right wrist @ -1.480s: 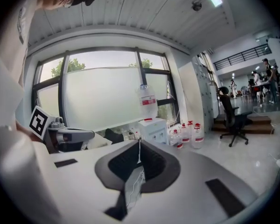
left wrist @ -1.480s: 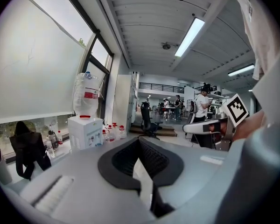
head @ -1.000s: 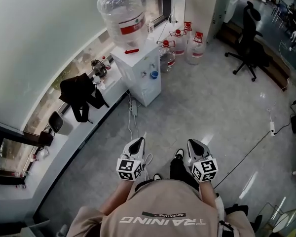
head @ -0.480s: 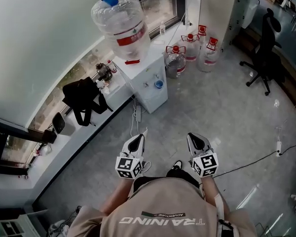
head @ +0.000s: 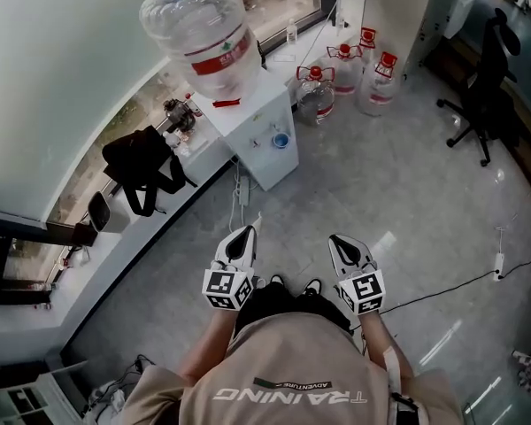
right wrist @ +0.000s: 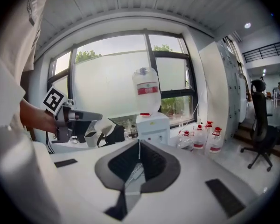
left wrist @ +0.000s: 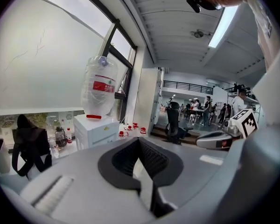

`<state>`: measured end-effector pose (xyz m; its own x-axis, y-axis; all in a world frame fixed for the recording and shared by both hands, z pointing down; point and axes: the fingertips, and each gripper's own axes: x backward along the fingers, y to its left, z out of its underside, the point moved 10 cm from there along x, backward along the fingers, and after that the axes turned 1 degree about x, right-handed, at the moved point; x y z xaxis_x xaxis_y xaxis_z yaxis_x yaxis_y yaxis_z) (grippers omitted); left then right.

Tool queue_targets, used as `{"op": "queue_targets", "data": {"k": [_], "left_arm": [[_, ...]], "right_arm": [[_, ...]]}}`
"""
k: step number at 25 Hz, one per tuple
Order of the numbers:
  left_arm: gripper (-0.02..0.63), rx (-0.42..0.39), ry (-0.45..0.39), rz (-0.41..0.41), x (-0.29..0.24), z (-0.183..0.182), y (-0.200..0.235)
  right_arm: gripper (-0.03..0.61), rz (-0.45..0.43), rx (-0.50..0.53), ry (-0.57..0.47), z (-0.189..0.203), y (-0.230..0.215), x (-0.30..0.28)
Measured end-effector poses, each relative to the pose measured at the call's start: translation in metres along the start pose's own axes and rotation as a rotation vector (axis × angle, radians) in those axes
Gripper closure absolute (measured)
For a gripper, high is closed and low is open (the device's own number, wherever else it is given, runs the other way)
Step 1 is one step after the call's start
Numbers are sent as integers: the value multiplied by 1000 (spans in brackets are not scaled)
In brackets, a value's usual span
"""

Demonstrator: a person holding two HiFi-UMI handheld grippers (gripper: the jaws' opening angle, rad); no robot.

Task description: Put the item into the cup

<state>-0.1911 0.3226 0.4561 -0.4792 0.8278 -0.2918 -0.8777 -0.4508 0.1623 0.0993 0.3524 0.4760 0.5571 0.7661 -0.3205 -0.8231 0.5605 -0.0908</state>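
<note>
In the head view the task seems not yet begun: the left gripper [head: 250, 233] and right gripper [head: 335, 243] hang side by side at the person's waist, well apart from the white water dispenser [head: 258, 131] at far left. No item shows, and a small blue round thing [head: 280, 139] on the dispenser may be the cup. Only the left gripper view shows its jaws pressed together, empty, and people at far desks [left wrist: 210, 108]. The right gripper view shows that gripper's jaws likewise closed on nothing. The next move, I judge, calls for finding the item.
</note>
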Motion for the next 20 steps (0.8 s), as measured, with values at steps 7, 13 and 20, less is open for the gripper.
{"op": "queue_targets", "data": {"k": [7,13,20], "left_arm": [[606,-27,38,57,-24,-4,26],[606,-62,18,143,-58,-25,54],[606,-102,16,254,-92,-43,71]], "right_arm": [[566,55,-66,12,-4,-8,-29],[566,141,-99,-31,-33,-14,-56],[566,190,-67,-18,-54,-18,-93]]}}
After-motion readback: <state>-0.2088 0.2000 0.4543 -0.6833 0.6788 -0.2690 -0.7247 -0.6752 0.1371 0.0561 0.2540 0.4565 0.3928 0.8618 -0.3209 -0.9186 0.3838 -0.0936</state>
